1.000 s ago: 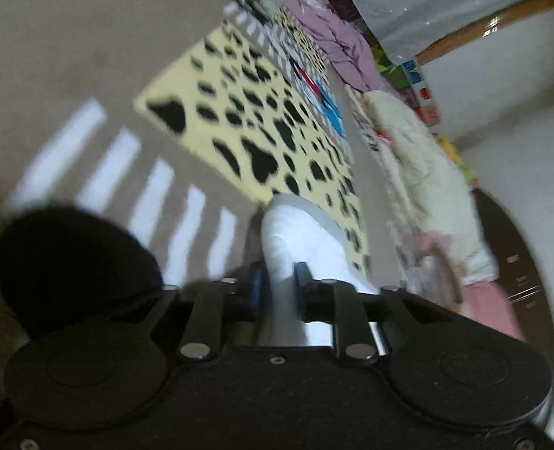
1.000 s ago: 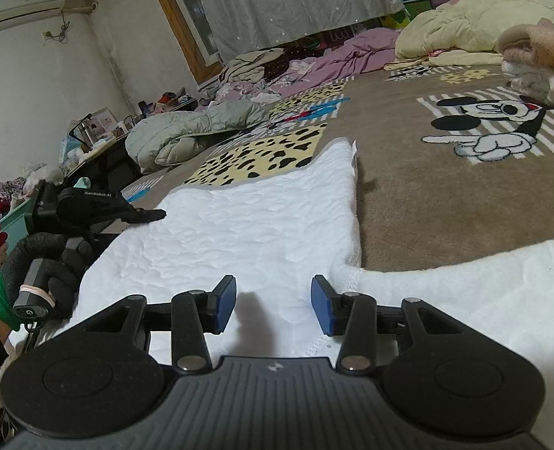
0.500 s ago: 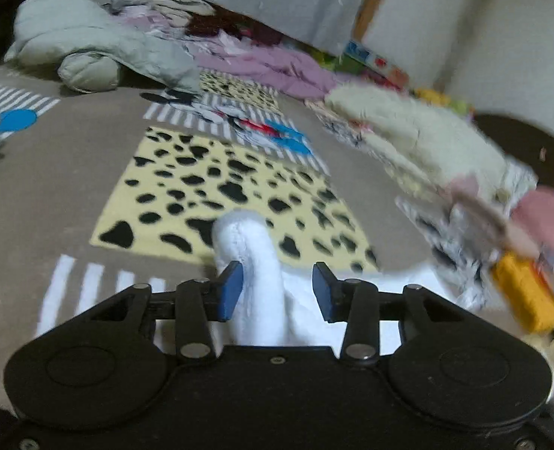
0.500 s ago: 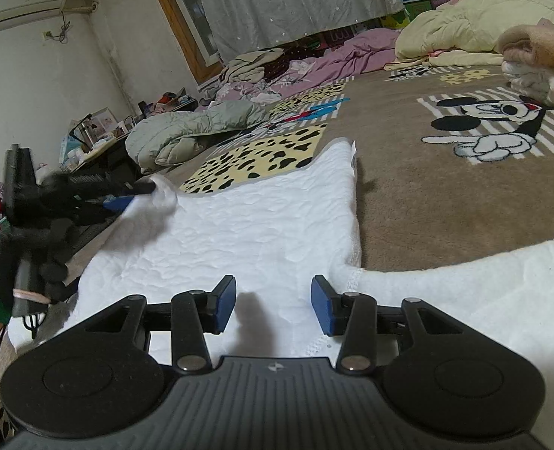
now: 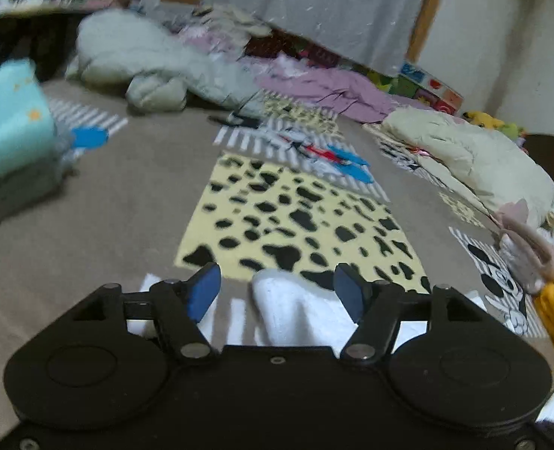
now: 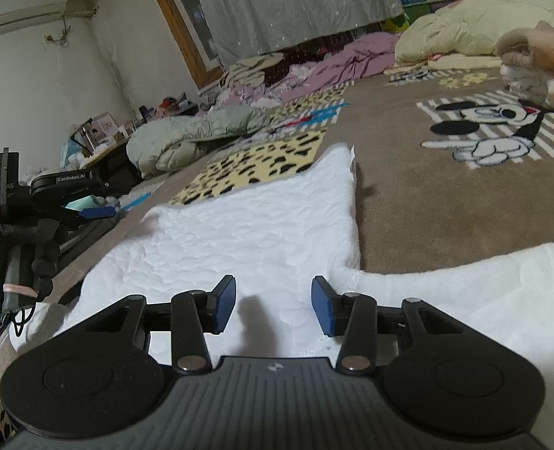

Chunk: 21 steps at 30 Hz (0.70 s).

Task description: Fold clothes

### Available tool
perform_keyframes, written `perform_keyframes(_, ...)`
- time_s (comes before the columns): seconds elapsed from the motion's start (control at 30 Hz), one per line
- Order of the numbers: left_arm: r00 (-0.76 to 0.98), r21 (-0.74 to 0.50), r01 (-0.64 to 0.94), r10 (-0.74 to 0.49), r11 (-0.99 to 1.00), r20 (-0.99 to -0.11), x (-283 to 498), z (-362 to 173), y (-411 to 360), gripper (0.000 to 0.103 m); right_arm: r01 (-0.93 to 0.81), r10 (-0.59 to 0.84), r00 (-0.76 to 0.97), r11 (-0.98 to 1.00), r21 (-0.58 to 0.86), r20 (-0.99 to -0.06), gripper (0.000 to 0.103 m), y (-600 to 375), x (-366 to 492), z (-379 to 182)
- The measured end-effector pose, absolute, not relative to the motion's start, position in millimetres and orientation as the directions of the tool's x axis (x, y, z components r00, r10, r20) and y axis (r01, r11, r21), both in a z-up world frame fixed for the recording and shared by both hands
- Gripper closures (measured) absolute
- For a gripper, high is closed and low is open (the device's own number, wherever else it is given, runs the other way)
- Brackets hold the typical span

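On brown rug [image 6: 445,221]: white quilted garment [image 6: 247,232] (flat).

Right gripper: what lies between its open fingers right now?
Only the white garment, lying flat under the right gripper in the right wrist view. The fingers stand apart and grip nothing.
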State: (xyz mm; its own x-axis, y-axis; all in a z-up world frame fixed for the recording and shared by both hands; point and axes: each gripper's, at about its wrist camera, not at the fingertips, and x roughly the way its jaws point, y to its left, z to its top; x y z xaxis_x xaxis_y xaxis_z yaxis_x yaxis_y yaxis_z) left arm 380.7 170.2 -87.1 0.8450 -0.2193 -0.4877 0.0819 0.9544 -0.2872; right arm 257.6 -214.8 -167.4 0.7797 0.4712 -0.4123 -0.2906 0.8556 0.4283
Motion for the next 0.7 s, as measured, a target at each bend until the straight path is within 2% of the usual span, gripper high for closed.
perform_keyframes(0.1,0.799,-0.241,0.242,-0.334,0.94,-0.501,375.0,-90.7,143.5,0.039,-0.299,0.469,0.794,0.855,0.425,-0.385,0.057,-215.8,252.1,-162.9)
perform_keyframes(0.17,0.743,-0.203,0.238,-0.312,0.95,-0.593,379.0,-107.7,129.8,0.043,-0.302,0.465,0.805,0.855,0.422,-0.367,0.057,-217.0,248.1,-159.8)
perform_keyframes(0.23,0.704,-0.11,0.189,-0.213,0.976,-0.677,381.6,-131.2,119.8,0.043,-0.297,0.455,0.819,0.858,0.42,-0.349,0.057,-220.5,243.4,-156.1)
perform_keyframes(0.37,0.777,-0.065,0.183,-0.184,0.981,-0.602,357.1,-118.6,108.5,0.042,-0.251,0.399,0.862,0.872,0.421,-0.314,0.057,-238.0,224.5,-146.7)
perform_keyframes(0.53,0.834,-0.211,0.205,-0.284,0.956,-0.473,315.5,-94.6,101.2,0.036,-0.123,0.289,0.908,0.875,0.468,-0.302,0.057,-272.4,193.8,-135.4)
perform_keyframes(0.63,0.823,-0.288,0.231,-0.345,0.929,-0.452,303.0,-92.7,86.6,0.024,-0.05,0.274,0.895,0.846,0.531,-0.351,0.057,-286.0,178.7,-142.0)
perform_keyframes(0.7,0.789,-0.277,0.261,-0.37,0.925,-0.49,296.6,-94.6,69.3,0.023,-0.028,0.296,0.873,0.824,0.565,-0.388,0.057,-289.6,165.7,-150.0)
